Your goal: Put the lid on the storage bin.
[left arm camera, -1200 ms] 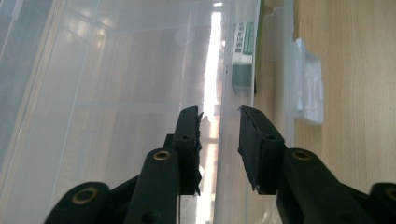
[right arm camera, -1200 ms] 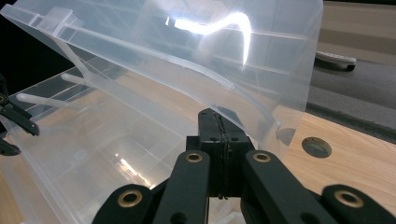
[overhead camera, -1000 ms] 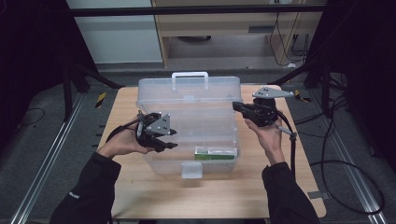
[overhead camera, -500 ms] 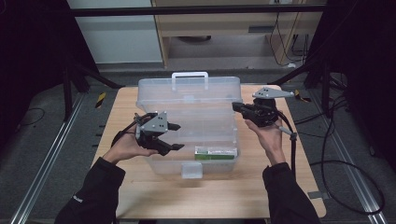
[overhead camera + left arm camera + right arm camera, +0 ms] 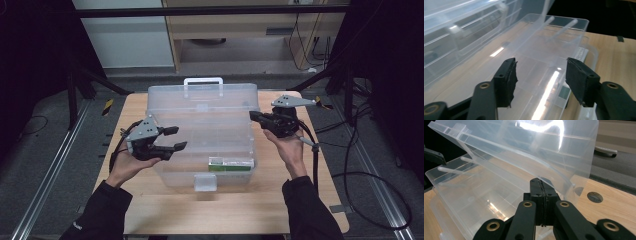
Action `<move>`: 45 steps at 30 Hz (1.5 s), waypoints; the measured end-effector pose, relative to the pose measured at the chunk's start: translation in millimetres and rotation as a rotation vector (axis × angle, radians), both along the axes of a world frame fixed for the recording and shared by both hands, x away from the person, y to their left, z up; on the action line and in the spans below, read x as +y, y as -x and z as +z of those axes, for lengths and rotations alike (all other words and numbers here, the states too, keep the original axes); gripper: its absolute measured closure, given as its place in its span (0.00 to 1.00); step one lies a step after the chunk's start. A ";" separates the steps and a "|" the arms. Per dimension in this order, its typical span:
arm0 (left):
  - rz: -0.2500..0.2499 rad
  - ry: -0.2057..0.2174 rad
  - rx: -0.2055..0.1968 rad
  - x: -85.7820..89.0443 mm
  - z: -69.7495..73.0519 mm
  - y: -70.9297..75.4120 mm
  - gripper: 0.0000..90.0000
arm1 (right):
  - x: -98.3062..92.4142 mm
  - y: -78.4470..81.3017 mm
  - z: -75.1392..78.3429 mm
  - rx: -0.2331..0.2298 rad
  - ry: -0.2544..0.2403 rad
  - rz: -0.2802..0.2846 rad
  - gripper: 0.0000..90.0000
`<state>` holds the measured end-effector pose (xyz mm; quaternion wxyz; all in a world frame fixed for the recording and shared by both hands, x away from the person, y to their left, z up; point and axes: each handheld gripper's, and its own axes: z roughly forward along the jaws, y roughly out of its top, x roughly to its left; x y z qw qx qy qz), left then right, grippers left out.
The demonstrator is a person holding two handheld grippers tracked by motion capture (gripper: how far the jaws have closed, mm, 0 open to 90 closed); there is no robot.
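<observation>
A clear plastic storage box (image 5: 200, 150) stands mid-table with its lid (image 5: 202, 102) tilted up at the back. My right gripper (image 5: 256, 116) is shut on the lid's right edge (image 5: 564, 180), and the pads meet around the thin rim. At the box's left wall hovers my left gripper (image 5: 179, 138), open, with its black pads (image 5: 507, 80) apart above the box's inside (image 5: 544, 75). Its jaws have just been closing a little, and nothing is pinched between them. A green and white carton (image 5: 230, 164) lies inside at the front right.
The box has a white handle (image 5: 202, 85) at the back and a latch (image 5: 205, 182) at the front. The wooden table (image 5: 240, 215) has bare strips in front and at both sides. Cables (image 5: 360, 165) trail off to the right, and a cabinet stands behind.
My left gripper's jaws stand wider than a second ago, and the hand has drawn back slightly to the left of the box. The right gripper and the lid have kept still.
</observation>
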<state>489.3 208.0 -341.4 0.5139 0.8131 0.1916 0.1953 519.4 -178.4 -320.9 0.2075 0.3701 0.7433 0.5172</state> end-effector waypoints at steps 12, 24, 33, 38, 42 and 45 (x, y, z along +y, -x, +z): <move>0.295 0.120 -0.017 39.5 0.3 6.0 0.70 | -2.9 3.3 -3.3 0.013 0.010 0.005 1.00; 0.433 0.130 0.020 57.2 -7.2 4.0 0.86 | -2.4 13.1 -7.7 0.023 0.042 0.015 1.00; 0.434 0.106 0.041 59.4 -14.3 8.9 0.91 | -8.2 27.9 -16.0 0.034 0.078 0.012 0.99; 0.427 0.085 0.052 59.6 -22.0 12.7 0.90 | -13.4 35.0 -21.0 0.038 0.085 0.013 0.99; 0.419 0.059 0.065 59.8 -28.7 17.1 0.90 | -14.1 42.2 -26.8 0.049 0.111 0.021 0.99; 0.420 0.039 0.070 60.6 -31.7 18.9 0.89 | -15.0 47.7 -31.8 0.051 0.121 0.028 0.98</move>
